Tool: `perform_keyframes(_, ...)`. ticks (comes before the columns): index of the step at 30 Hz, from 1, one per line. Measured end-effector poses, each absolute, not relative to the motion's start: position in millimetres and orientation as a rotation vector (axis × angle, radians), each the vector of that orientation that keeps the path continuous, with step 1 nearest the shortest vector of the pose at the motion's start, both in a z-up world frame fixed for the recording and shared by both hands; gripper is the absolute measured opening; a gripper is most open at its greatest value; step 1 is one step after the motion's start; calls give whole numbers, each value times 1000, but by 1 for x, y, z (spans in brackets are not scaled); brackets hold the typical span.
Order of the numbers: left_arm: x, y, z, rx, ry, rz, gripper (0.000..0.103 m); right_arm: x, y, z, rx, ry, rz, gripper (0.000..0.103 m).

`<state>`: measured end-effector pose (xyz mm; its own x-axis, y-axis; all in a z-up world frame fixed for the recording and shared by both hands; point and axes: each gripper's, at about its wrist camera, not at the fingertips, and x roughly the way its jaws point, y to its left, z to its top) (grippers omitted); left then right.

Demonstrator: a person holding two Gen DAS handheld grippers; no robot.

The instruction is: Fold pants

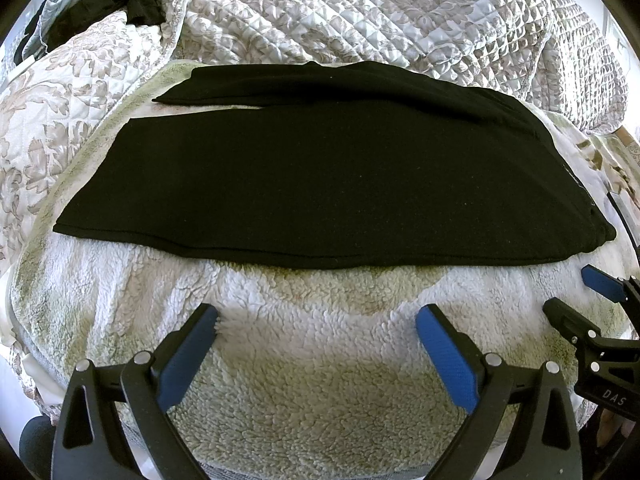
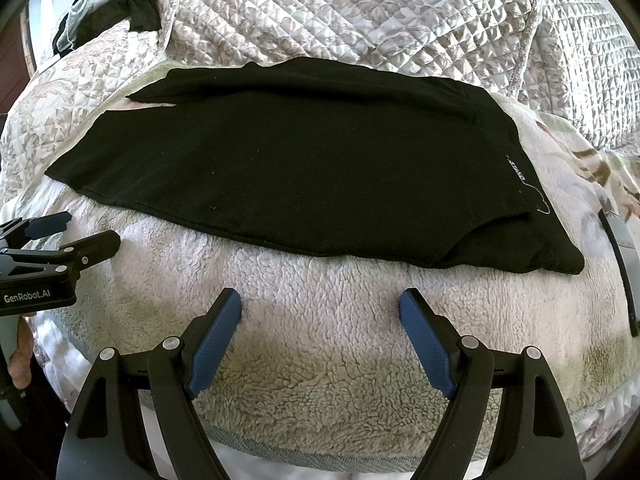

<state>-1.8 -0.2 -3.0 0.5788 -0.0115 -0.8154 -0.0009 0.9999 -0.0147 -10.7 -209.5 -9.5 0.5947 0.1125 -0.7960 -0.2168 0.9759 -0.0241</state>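
Tiny white lettering (image 2: 517, 171) on the black pants (image 2: 304, 168) stays unreadable, while a dark garment (image 2: 142, 12) is cut off at the frame's upper left edge.

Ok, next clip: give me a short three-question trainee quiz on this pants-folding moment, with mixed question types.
1. True or false: the left hand-held gripper is clamped on the black knit pants.
2. What do the pants lie on? A) bare wooden floor B) fluffy cream fleece blanket C) metal rack
3. Fill in: the right hand-held gripper has its jaws ____ and holds nothing.

Key: 1 false, both grippers are open and short of the near edge of the pants; 2 B, with a quilted floral bedspread behind; 3 open.
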Motion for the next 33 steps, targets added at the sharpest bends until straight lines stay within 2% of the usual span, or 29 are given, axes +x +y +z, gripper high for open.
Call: perform_keyframes(33, -1, 0, -6, -14, 964, -17, 101, -13, -213, -5, -103, 940, 226, 81)
